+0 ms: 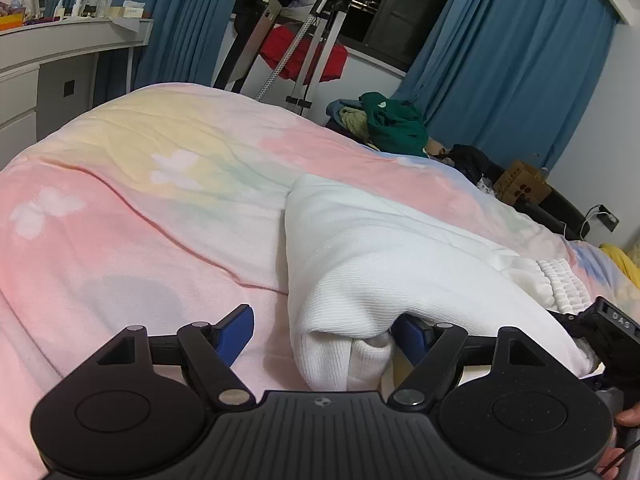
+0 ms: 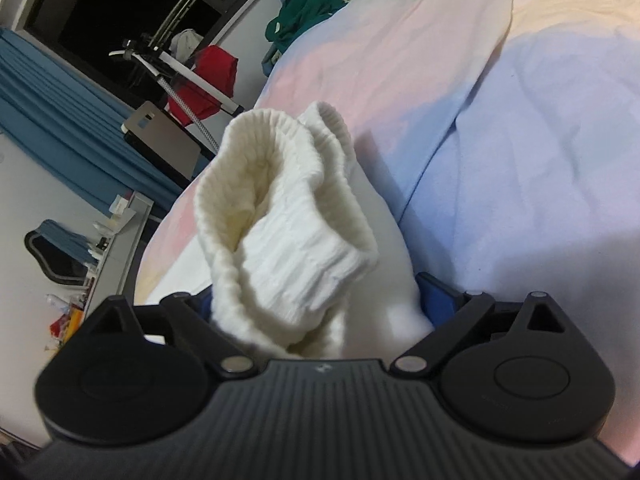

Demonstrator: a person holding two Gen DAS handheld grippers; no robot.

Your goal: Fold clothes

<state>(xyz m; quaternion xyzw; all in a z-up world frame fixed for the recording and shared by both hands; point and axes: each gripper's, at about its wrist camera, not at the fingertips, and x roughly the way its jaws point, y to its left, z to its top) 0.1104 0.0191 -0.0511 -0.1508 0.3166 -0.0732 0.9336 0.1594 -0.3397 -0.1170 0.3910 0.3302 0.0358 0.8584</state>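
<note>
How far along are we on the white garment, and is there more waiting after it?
Partly done: the white ribbed garment lies doubled over lengthwise on the pastel duvet. In hand: the right gripper has its cuffed end bunched between the fingers; the left gripper sits open around a fold edge. Left: the crosswise folds, then the unfolded pile with the green garment at the far bed edge.

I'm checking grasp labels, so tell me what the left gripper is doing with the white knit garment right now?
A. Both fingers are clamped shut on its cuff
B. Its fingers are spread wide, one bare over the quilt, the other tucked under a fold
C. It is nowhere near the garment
B: the left gripper is open, its left pad bare above the pastel quilt, the other under the white knit garment.
</note>
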